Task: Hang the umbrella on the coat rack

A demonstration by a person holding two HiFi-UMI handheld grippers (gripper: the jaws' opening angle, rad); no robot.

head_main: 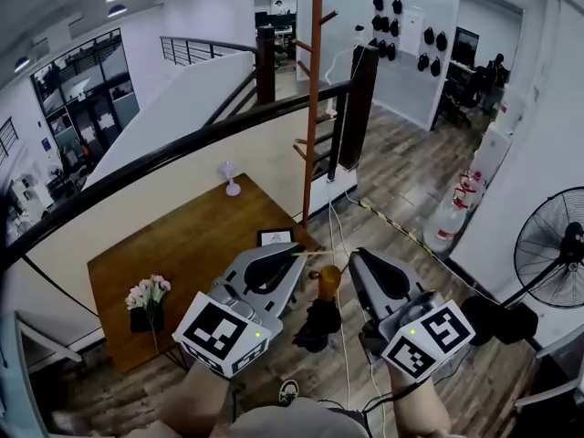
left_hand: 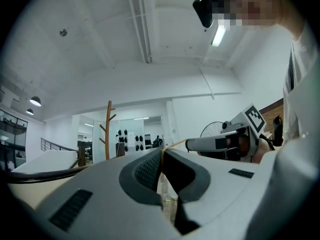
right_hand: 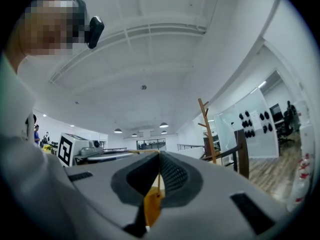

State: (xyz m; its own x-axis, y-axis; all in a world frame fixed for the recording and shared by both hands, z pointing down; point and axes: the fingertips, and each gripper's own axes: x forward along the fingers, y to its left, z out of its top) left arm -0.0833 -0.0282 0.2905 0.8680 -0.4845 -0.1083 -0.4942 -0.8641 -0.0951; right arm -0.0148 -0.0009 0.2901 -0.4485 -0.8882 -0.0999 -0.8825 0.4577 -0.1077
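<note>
Yellow cord (head_main: 321, 254) runs taut between both tongs: the left tongs (head_main: 294, 255) and right tongs (head_main: 356, 261) are each clenched on it. The black umbrella (head_main: 318, 323) hangs below the cord, amber handle (head_main: 329, 281) uppermost, between the tongs and above the floor (head_main: 401, 176). It is well apart from the wooden rack (head_main: 313, 89) beyond.

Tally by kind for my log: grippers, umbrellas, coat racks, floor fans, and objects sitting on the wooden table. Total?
Grippers: 2, left gripper and right gripper, both shut on the yellow strap
Umbrellas: 1, black umbrella
Coat racks: 1, wooden coat rack
Floor fans: 1, black floor fan
On the wooden table: 3, flowers, small white fan, framed picture
Total: 8
</note>
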